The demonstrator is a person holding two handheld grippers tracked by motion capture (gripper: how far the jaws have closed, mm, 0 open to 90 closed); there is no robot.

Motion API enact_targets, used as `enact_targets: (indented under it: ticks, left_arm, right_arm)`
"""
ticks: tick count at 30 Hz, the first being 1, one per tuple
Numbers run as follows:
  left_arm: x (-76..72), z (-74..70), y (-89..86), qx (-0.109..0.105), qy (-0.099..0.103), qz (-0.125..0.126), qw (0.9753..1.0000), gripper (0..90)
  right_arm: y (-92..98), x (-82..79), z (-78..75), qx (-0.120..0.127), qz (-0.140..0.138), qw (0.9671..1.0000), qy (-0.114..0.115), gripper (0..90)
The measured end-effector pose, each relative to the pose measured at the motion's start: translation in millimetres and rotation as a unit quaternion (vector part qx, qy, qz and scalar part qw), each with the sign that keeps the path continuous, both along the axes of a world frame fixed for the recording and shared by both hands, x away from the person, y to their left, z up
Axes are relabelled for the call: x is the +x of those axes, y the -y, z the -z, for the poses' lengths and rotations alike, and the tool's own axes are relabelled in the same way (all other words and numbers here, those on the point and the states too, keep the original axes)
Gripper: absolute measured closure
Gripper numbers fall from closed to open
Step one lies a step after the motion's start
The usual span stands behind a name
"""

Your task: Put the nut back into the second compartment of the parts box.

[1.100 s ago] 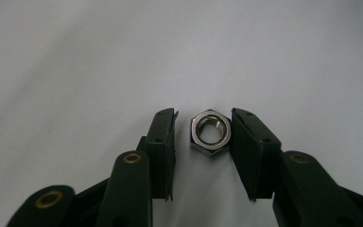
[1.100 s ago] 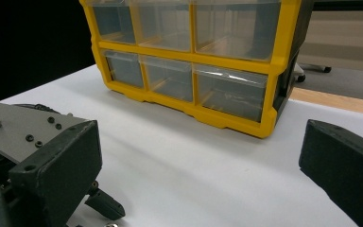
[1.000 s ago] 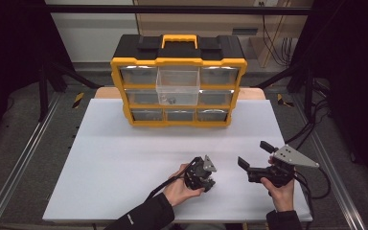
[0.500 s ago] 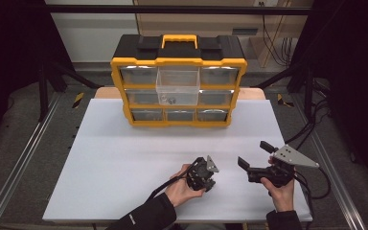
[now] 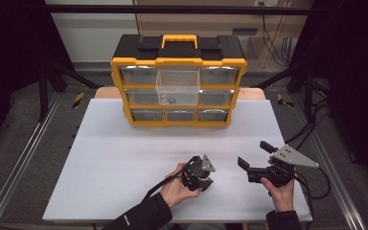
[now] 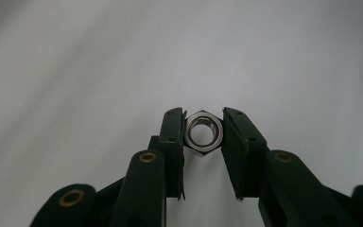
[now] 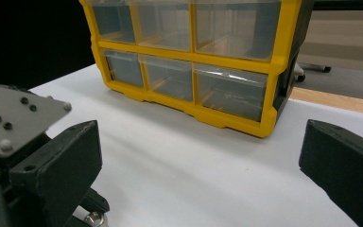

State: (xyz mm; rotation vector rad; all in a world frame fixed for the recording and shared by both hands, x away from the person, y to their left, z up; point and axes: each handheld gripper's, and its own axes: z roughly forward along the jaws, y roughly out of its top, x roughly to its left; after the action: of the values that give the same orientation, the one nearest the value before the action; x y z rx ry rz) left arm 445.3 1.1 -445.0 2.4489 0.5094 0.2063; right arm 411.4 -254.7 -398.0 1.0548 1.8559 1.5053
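1. Near the table's (image 5: 100,158) front edge, the left gripper (image 5: 199,173) is pointing down at the white top, and the person's left hand (image 5: 176,188) is wrapping around its body, hiding much of it in the high view.
2. Between its jaws, the left gripper view is showing a steel hex nut (image 6: 203,132), pinched flat to flat, its bore facing the camera; the jaws are standing only a nut's width apart.
3. Whether the nut is touching the table or hanging just above it is hard to tell, as the surface behind is blurring to plain grey.
4. To the right, well apart, the right gripper (image 5: 255,159) is lying level in the right hand (image 5: 280,189), jaws spread wide and holding nothing.
5. At the right gripper view's edges, both jaws are being cut off, and a small shiny bit at the bottom left, under the left gripper's plate, is too cropped to name.
6. At the table's back, the yellow organiser (image 5: 179,86) is standing with one clear drawer (image 5: 178,86) pulled out; small items inside are too tiny to identify.
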Motion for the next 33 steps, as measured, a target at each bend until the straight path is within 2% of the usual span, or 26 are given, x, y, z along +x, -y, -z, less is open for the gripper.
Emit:
enact_targets:
  ticks: [4, 8, 20, 33]
  left_arm:
    - [0.0, -6.3, -5.5, 0.002, 0.003, 0.002, 1.0000, 69.3]
    - [-1.4, -13.7, -13.6, -0.008, 0.004, -0.002, 1.0000, 69.3]
    - [-2.6, -28.5, -33.4, -0.013, 0.002, 0.000, 0.9999, 69.3]
    - [0.3, -45.7, -54.3, -0.030, 0.006, -0.012, 0.9995, 69.3]
  right_arm:
    - [0.0, 0.1, 0.1, 0.000, 0.001, 1.0000, 0.000, 0.6]
    - [-0.3, 0.0, 0.3, -0.001, 0.000, 1.0000, -0.002, 0.6]
    - [-0.5, 0.4, 0.8, -0.004, 0.000, 1.0000, -0.004, 0.5]
    - [-0.6, 0.6, 1.1, -0.004, 0.001, 1.0000, -0.003, 0.5]
